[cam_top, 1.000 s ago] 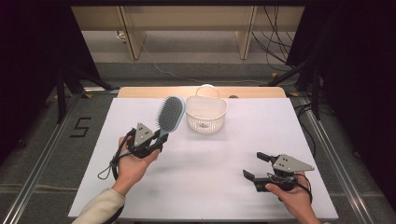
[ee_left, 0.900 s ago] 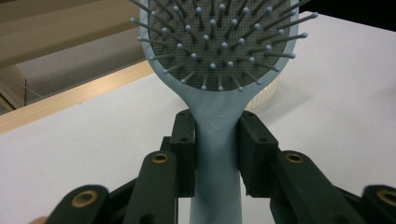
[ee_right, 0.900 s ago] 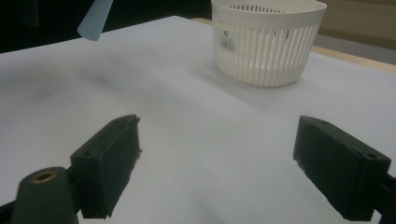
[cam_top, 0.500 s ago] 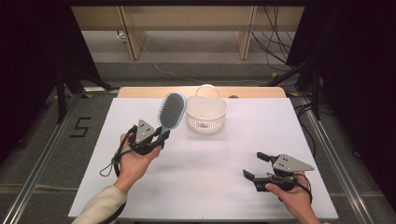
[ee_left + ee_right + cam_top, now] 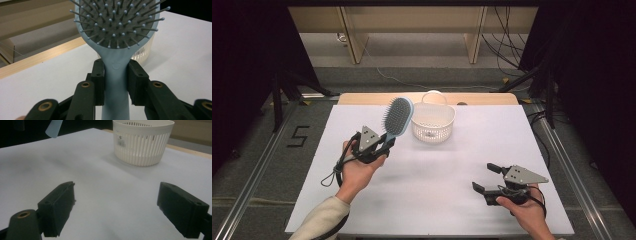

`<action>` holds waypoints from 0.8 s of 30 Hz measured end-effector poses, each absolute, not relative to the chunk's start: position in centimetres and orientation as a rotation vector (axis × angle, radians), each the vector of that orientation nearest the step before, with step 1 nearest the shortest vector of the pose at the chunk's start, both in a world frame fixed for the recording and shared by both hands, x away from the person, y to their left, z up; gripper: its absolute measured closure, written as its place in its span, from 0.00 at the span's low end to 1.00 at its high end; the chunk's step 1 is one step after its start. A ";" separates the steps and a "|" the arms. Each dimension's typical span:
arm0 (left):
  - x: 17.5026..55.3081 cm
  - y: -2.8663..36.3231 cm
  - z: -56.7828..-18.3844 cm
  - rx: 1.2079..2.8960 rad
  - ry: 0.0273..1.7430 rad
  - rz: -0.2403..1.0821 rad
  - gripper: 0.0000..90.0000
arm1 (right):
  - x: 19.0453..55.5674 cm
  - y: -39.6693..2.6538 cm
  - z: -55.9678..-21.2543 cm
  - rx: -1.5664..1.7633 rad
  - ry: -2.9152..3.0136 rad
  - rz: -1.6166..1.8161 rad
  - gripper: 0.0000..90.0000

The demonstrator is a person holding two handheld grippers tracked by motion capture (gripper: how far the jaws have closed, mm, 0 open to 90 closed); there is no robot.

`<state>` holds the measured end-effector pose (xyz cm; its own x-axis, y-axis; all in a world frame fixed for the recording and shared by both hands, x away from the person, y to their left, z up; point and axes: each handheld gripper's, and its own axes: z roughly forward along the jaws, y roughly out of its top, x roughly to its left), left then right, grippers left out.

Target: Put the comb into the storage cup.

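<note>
On the white table: work in hand: a light-blue hairbrush is carried toward a white slatted basket, judging by how the two stand.
Left gripper: clamped on the hairbrush handle; the left gripper view shows both black pads pressed against the handle's sides just below the bristled head, so the grip looks square and firm.
Hairbrush position: lifted off the table, head tilted up and toward the far side, just beside the basket's left rim but apart from it, not yet above the opening.
Basket: stands upright near the far edge of the table at the middle; its inside looks empty as far as the high view allows.
Right gripper: jaws spread wide with nothing between them, hovering low over bare tabletop near the person's edge, well apart from basket and brush.
Done: the pick-up; the brush is off the surface and securely held.
Left: bring the head over the rim, lower or tip it in, and release.
Estimate: roughly half way.
</note>
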<state>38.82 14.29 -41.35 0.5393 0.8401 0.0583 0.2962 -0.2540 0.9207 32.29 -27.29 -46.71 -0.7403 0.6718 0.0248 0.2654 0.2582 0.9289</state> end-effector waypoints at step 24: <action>39.5 13.9 -41.0 1.806 0.920 0.713 0.78 | 32.3 -27.3 -46.7 0.855 2.161 1.479 0.17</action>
